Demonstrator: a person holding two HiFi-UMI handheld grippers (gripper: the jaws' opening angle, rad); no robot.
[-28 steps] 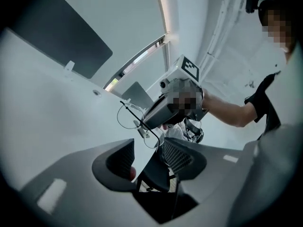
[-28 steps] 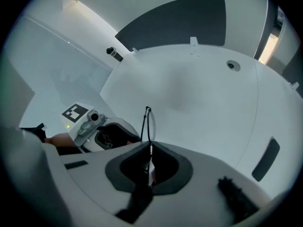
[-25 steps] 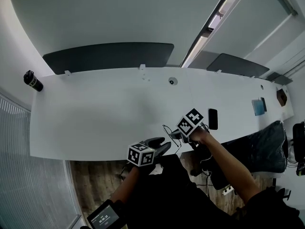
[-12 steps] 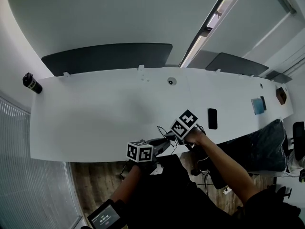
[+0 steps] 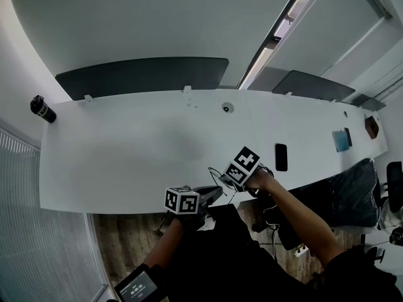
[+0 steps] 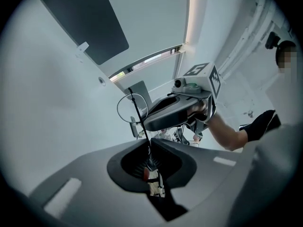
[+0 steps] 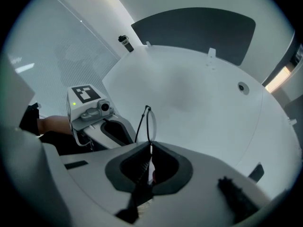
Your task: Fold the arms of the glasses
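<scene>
Thin black wire-framed glasses (image 5: pixel 218 175) hang between my two grippers above the front edge of the white table (image 5: pixel 126 150). My left gripper (image 5: pixel 216 191) points level toward the right one. Its jaws are closing and pinch the thin black arm (image 6: pixel 138 119), which runs straight into them. One round lens (image 6: pixel 132 107) shows beyond, beside the right gripper (image 6: pixel 163 119). My right gripper (image 7: pixel 150 147) points steeply down and is shut on the frame. The lens rim (image 7: pixel 148 122) stands up out of its jaws, with the left gripper (image 7: pixel 113 129) close at the left.
A black bottle (image 5: pixel 43 107) stands at the table's far left. A phone (image 5: pixel 281 156) lies right of my hands, a small round puck (image 5: pixel 228 107) sits farther back, and a tablet (image 5: pixel 342 140) lies at the far right. A dark chair (image 5: pixel 352 194) is at the right.
The left gripper's jaws stood wide apart a second ago and have shut on the glasses arm. Both grippers drew slightly closer together and rolled a little.
</scene>
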